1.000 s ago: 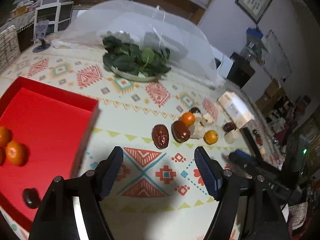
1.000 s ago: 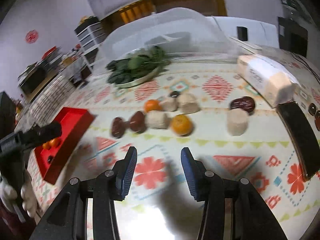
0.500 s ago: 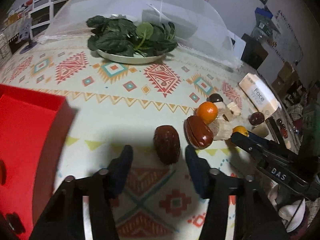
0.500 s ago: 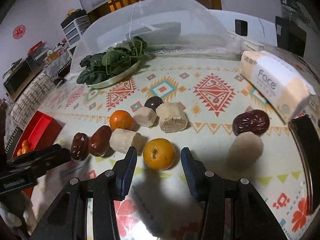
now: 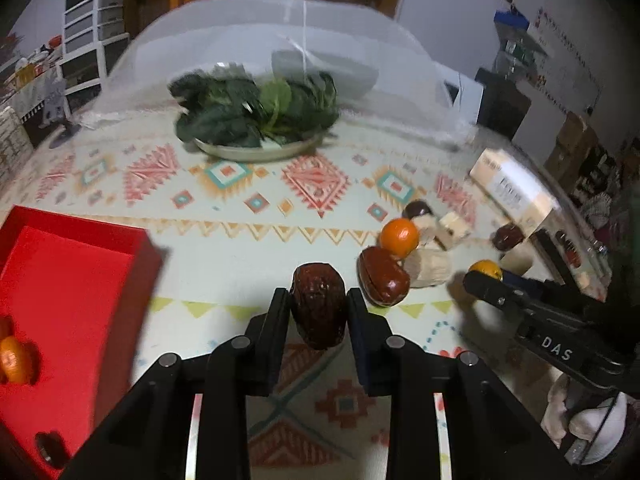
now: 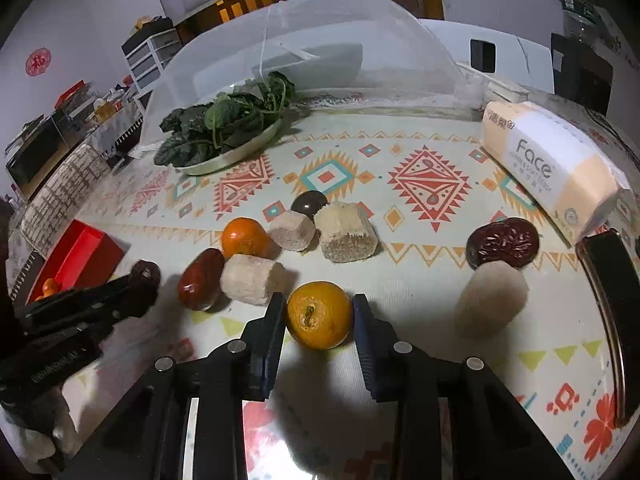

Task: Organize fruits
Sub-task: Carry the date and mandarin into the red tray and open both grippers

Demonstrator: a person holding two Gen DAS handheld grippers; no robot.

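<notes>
My left gripper (image 5: pixel 318 304) is shut on a dark wrinkled red date (image 5: pixel 319 304), which looks to be still on the tablecloth. My right gripper (image 6: pixel 320 312) is shut on a small orange (image 6: pixel 320 314), also at cloth level. A glossy red date (image 5: pixel 382 282) and another orange (image 5: pixel 399 232) lie just right of the left gripper. A third date (image 6: pixel 503 243) lies at the right. The red tray (image 5: pixel 72 300) at the left holds oranges (image 5: pixel 14 360).
Several pale cut cane pieces (image 6: pixel 346 232) and a dark round fruit (image 6: pixel 309 202) lie among the fruit. A plate of greens (image 6: pixel 224 132) and a mesh food cover (image 6: pixel 320 40) stand behind. A tissue pack (image 6: pixel 548 164) and a black tray (image 6: pixel 612 320) lie right.
Both grippers moved forward and down to the fruit. The left jaws closed around the wrinkled date. The right jaws closed onto the near orange.
</notes>
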